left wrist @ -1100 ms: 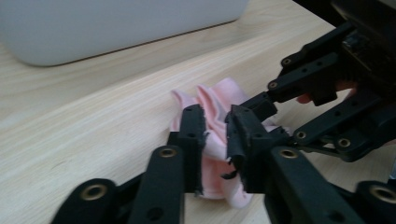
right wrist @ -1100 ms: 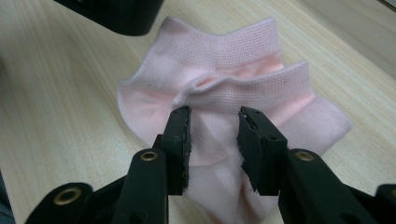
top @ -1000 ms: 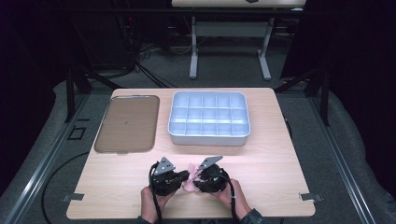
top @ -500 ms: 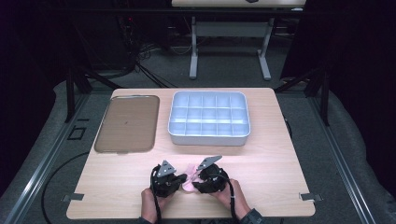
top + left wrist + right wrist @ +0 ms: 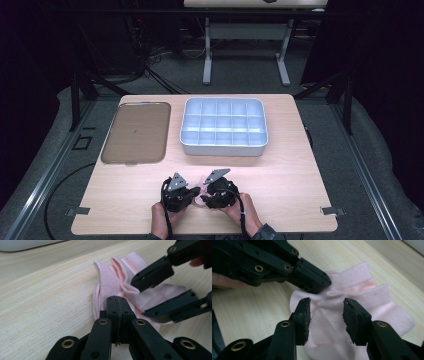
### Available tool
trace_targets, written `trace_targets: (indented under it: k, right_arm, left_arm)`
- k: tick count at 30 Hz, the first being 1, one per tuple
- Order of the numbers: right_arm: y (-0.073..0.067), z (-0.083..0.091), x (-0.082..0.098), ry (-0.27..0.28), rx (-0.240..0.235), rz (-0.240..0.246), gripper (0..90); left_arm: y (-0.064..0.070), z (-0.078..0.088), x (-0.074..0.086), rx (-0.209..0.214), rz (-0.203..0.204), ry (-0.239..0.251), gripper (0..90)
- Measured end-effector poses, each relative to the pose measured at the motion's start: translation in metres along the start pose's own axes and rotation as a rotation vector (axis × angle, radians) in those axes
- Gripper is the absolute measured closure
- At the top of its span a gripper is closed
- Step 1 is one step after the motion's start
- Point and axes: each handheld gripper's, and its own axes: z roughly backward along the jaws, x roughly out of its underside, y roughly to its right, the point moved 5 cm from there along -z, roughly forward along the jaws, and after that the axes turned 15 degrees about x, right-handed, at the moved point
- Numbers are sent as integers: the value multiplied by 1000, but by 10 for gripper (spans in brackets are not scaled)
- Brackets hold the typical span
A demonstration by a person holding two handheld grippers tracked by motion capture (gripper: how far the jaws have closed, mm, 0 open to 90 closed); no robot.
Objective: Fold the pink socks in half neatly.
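The soft ribbed fabric sock is pale pink. The wooden counter shows light beige grain. The divided plastic tray is pale grey-blue; the flat lid is brown.

Soft ribbed pink cloth sock lies on a matt, wood-grain table.
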Motion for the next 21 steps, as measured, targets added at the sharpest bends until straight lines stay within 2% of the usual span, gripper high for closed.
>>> trace_targets:
  k: [2,6,9,11,14,18,21]
  right_arm:
    - [0,-4,2,-10,12,2,626]
    - [7,-4,4,-19,-1,-37,734]
    - [8,-4,5,-22,-1,-42,748]
    - [9,-5,5,-12,-1,-48,751]
    - [11,-3,6,-29,-2,-40,752]
    - [15,-2,8,-35,-3,-32,751]
    - [20,1,12,-44,-24,-27,754]
  left_arm:
    - [0,0,0,-5,-6,1,896]
    - [2,4,-2,-33,-18,26,884]
    - [1,11,-2,-38,-8,46,874]
    - [1,12,-1,-44,-6,34,865]
    - [1,11,-1,-41,-7,24,857]
    - [2,4,-3,-38,-25,-21,853]
    - [4,-2,-4,-22,-17,-27,855]
